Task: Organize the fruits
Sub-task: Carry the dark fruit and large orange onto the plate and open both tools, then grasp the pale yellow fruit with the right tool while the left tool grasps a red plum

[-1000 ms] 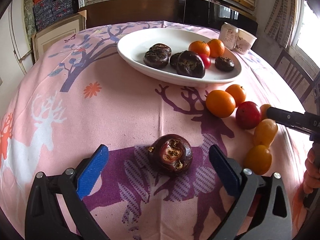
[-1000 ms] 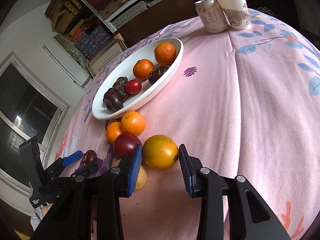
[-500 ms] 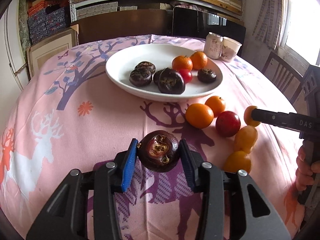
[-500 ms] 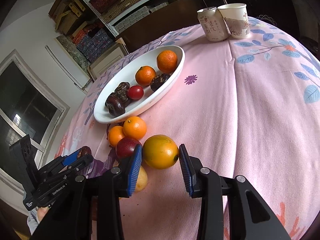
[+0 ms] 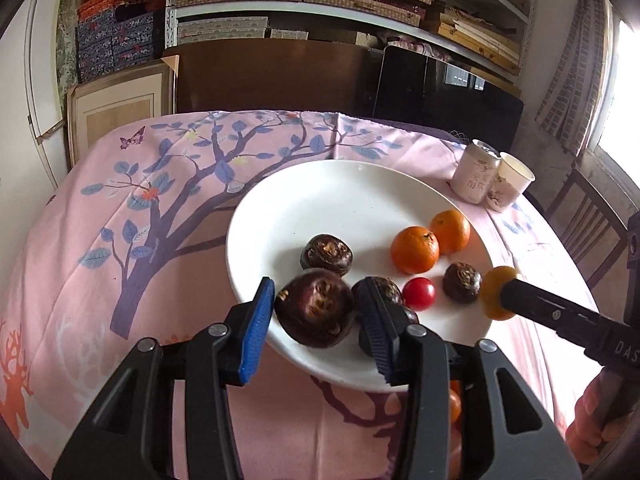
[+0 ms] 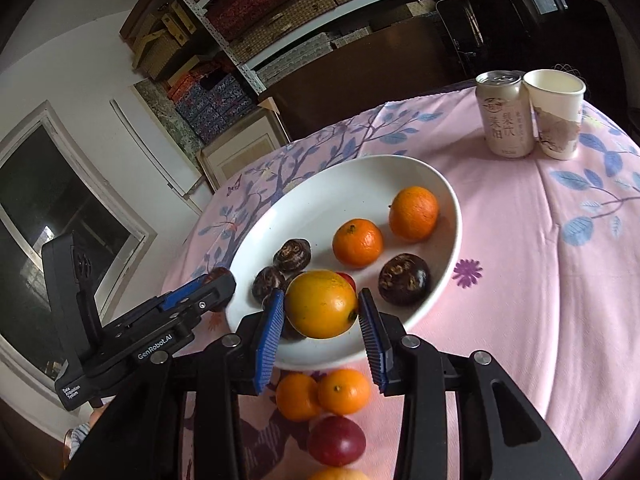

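Note:
My left gripper [image 5: 315, 318] is shut on a dark brown round fruit [image 5: 314, 312] and holds it over the near rim of the white oval plate [image 5: 320, 196]. My right gripper [image 6: 322, 316] is shut on a yellow-orange fruit [image 6: 321, 304] and holds it above the plate's [image 6: 320, 196] near edge; it also shows in the left wrist view [image 5: 494, 298]. On the plate lie two oranges [image 6: 357, 242], several dark brown fruits [image 6: 404, 279] and a small red fruit [image 5: 418, 293].
Two small oranges [image 6: 344, 391] and a dark red fruit [image 6: 336, 440] lie on the pink tablecloth below the plate. A drink can [image 6: 504, 114] and a paper cup [image 6: 556, 114] stand at the far right. Shelves, boxes and a chair surround the table.
Both grippers have lifted their fruits off the cloth and carried them forward over the plate. The left gripper closed on the dark fruit a second ago.

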### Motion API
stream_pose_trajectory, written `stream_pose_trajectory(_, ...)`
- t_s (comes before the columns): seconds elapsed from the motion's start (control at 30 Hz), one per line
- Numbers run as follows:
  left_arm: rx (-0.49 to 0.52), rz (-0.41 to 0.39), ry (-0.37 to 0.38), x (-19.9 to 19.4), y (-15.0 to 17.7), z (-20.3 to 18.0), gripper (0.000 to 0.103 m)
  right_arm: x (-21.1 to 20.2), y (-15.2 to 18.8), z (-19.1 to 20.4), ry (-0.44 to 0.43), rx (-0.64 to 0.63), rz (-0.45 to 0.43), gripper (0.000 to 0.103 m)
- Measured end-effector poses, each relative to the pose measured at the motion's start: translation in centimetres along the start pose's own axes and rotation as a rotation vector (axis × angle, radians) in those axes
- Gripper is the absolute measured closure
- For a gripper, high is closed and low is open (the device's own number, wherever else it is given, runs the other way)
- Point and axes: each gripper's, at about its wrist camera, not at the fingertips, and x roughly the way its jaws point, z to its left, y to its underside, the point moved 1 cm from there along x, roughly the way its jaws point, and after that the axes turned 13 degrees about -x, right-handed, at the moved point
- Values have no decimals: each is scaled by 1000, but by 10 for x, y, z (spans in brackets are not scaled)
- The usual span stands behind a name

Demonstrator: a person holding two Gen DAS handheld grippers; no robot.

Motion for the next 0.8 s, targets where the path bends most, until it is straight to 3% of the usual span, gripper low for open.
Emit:
stream_pose_trajectory(0.07, -4, -5, -1, 5, 1, 3, 26, 7, 0, -3, 24, -18, 15, 53)
stream_pose_trajectory(0.3, 25, -10, -1, -8, 14, 5, 19, 0, 12, -16, 31, 15, 21, 51)
stream_pose_trajectory(0.47, 67, -40, -10, -29, 37, -4, 9, -16, 28, -9, 47, -5, 19, 41)
stream_pose_trajectory(0.67, 149, -17, -61, -41, 77, -11, 7, -40, 51, -9, 28, -4, 27, 39)
stream_pose_trajectory(0.8, 142, -2, -82, -51, 93, -3, 7, -54, 74, -8, -9, 5, 57, 39)
